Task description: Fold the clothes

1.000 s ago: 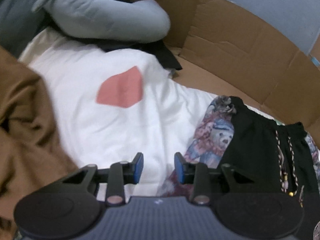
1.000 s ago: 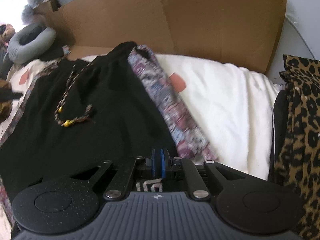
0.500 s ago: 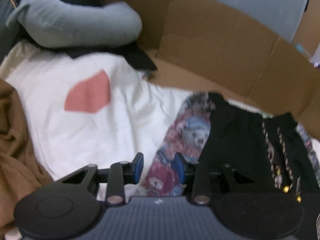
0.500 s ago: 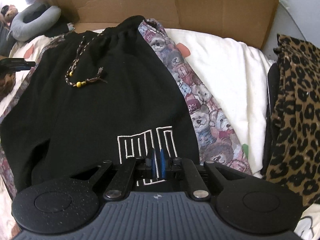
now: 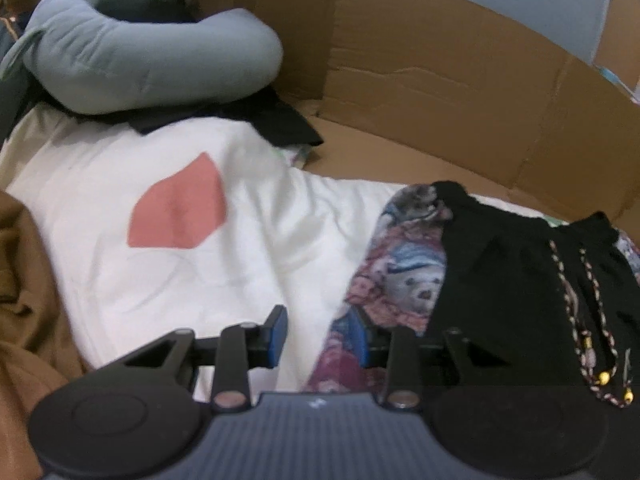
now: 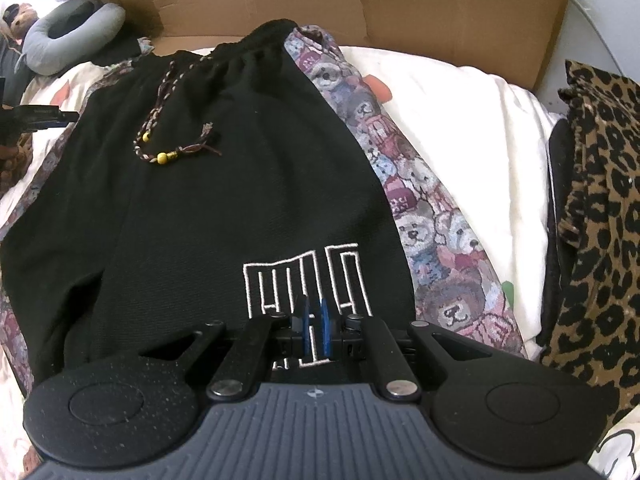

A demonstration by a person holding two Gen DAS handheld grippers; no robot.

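right wrist: right claw pinched narrow, black shorts hem hidden beneath; left claw wide.

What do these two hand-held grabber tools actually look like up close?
Both look the same. The left gripper and the right gripper each have a dark grey ribbed body with a small white mark, two round black discs at the sides, black linkage bars with silver pivot pins, and black fingers faced with blue pads. No cables or sleeves show.

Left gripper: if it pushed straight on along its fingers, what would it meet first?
Likely the bear-print side panel of the black shorts, which lies just ahead of the open left gripper; depth is unclear.
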